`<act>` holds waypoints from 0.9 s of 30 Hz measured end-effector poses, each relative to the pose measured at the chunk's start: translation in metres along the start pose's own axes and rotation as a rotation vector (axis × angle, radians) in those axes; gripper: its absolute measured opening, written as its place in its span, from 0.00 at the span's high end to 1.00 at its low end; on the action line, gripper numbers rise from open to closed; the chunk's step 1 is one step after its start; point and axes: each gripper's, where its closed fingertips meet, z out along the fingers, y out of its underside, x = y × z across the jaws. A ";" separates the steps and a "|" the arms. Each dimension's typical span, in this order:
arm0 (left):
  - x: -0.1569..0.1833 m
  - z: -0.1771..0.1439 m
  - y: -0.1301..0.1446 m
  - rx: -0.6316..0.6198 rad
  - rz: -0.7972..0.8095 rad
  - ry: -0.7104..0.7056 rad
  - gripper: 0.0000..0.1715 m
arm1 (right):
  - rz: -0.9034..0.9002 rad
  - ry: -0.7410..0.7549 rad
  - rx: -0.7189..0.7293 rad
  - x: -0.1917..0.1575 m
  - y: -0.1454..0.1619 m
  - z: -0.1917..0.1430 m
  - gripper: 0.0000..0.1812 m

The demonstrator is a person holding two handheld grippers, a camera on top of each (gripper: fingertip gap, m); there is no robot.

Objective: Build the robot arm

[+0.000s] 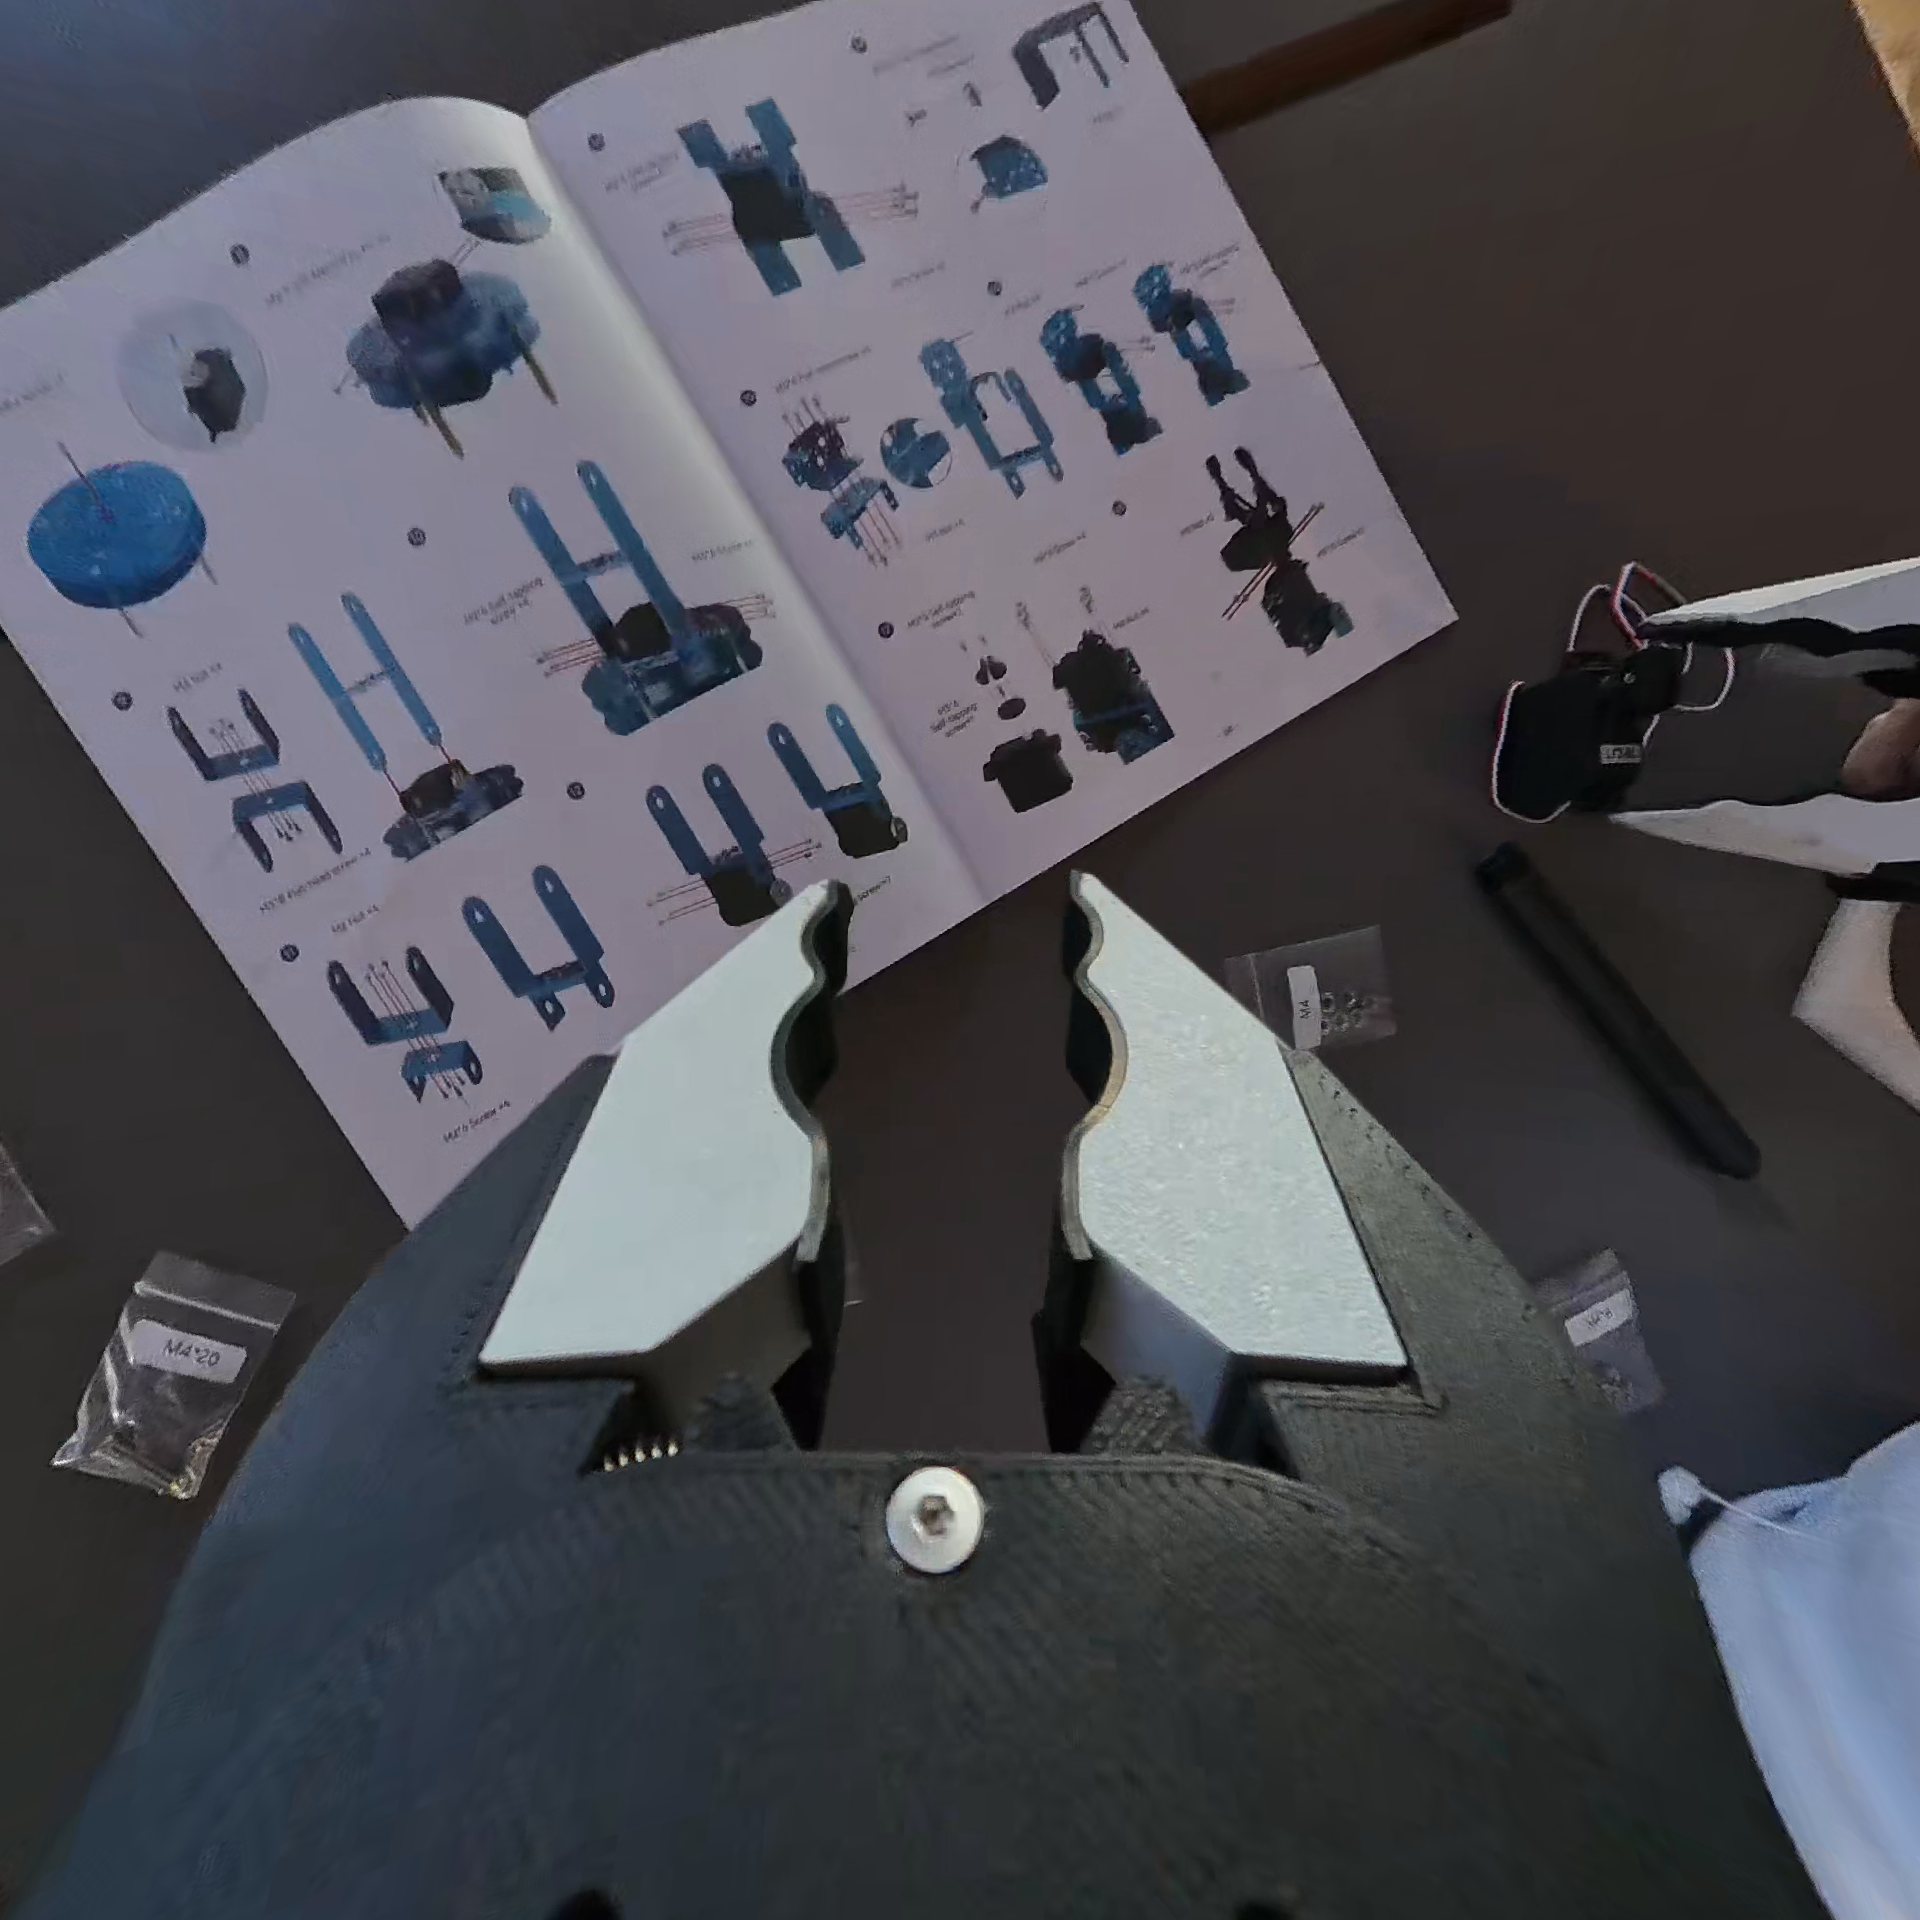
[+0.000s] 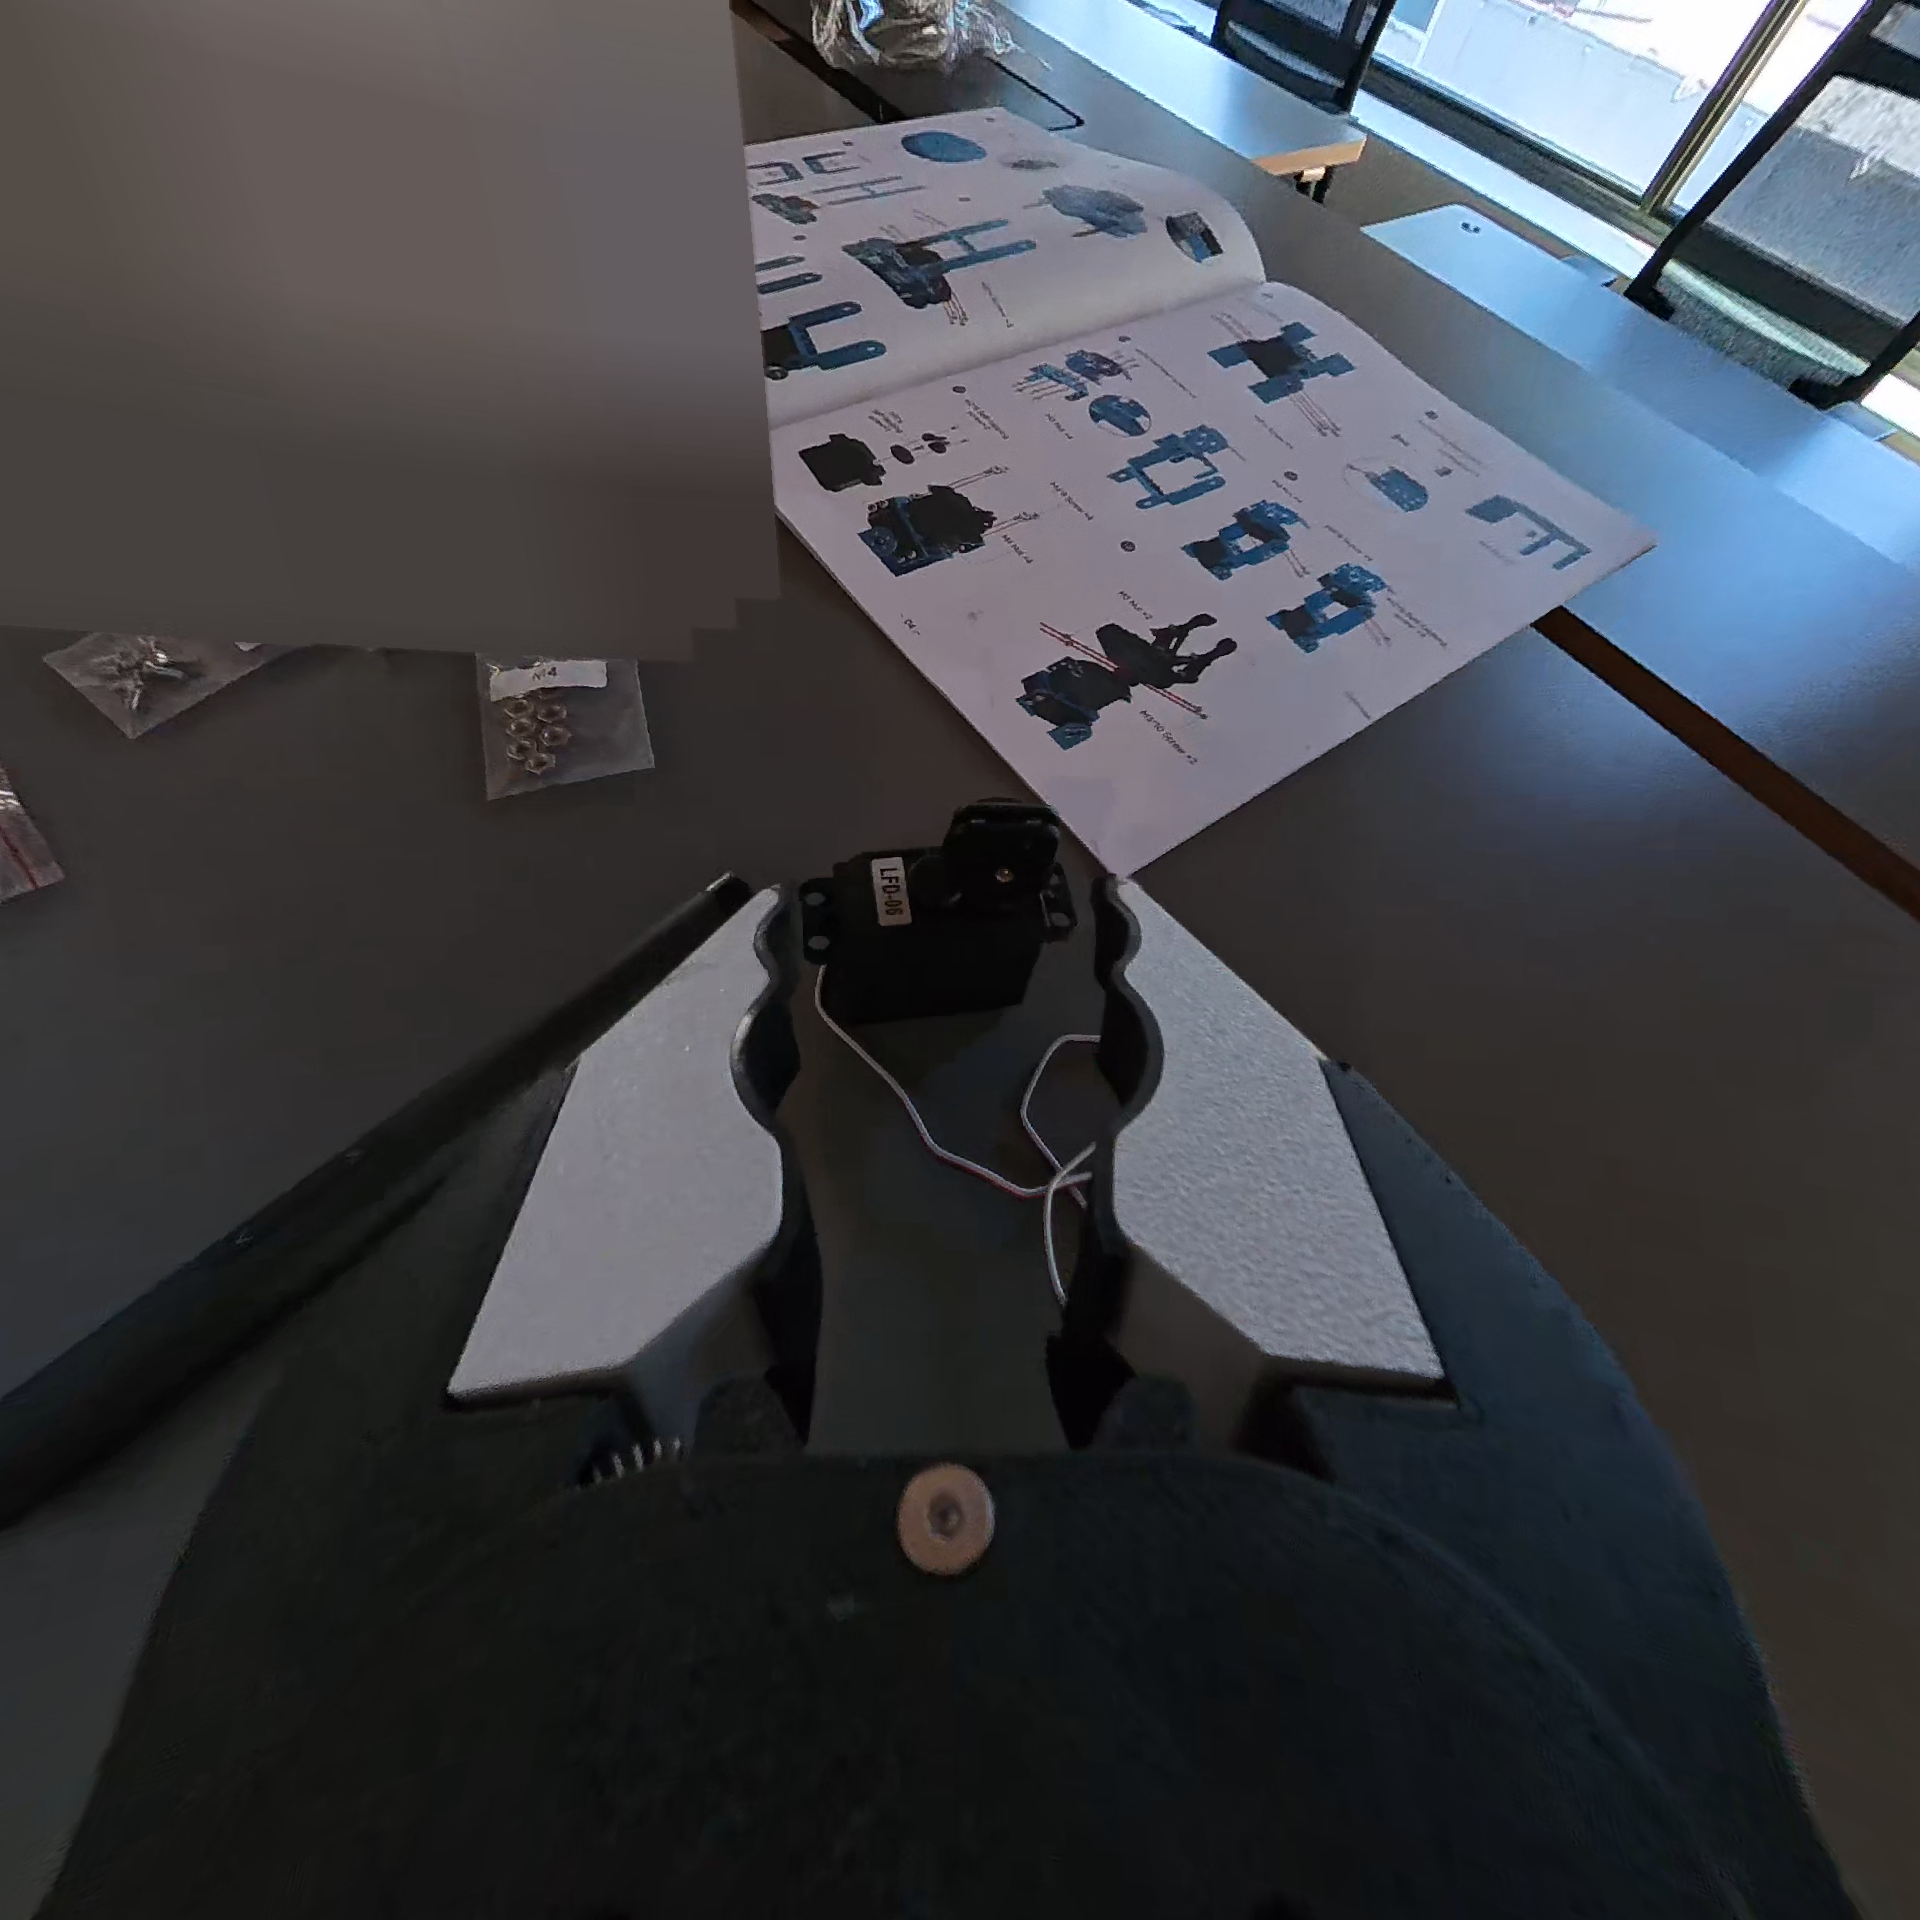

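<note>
My right gripper (image 2: 940, 904) is closed on a small black servo (image 2: 935, 956), with a fingertip against each mounting tab, low over the dark table (image 2: 1455, 935). The servo's thin white and red wires (image 2: 997, 1153) trail back between the fingers. The left wrist view shows the same servo (image 1: 1569, 748) at the tip of that gripper, at the right edge. My left gripper (image 1: 956, 914) is open and empty. It hovers over the near edge of an open assembly manual (image 1: 623, 520), which also shows in the right wrist view (image 2: 1195, 499).
A long black screwdriver-like tool (image 1: 1621, 1018) lies between the grippers, along my right gripper's left finger (image 2: 364, 1164). Small clear bags of screws and nuts lie around (image 1: 171, 1371) (image 1: 1314, 997) (image 1: 1600, 1330) (image 2: 561, 717). The table edge (image 2: 1714, 748) runs on the right. The gap from one gripper's tips to the other's is roughly 25 centimetres.
</note>
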 end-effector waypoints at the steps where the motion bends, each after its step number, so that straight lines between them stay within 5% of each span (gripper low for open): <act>1: -0.001 -0.001 -0.001 0.004 -0.002 -0.002 0.76 | 0.010 -0.004 -0.007 0.000 0.001 0.000 0.69; 9: 0.000 -0.002 -0.003 0.014 0.009 -0.004 0.77 | 0.124 -0.070 0.067 -0.001 -0.010 -0.006 0.71; 27: 0.008 -0.006 -0.003 0.013 0.029 0.015 0.82 | 0.038 -0.025 0.061 -0.002 -0.010 -0.004 0.74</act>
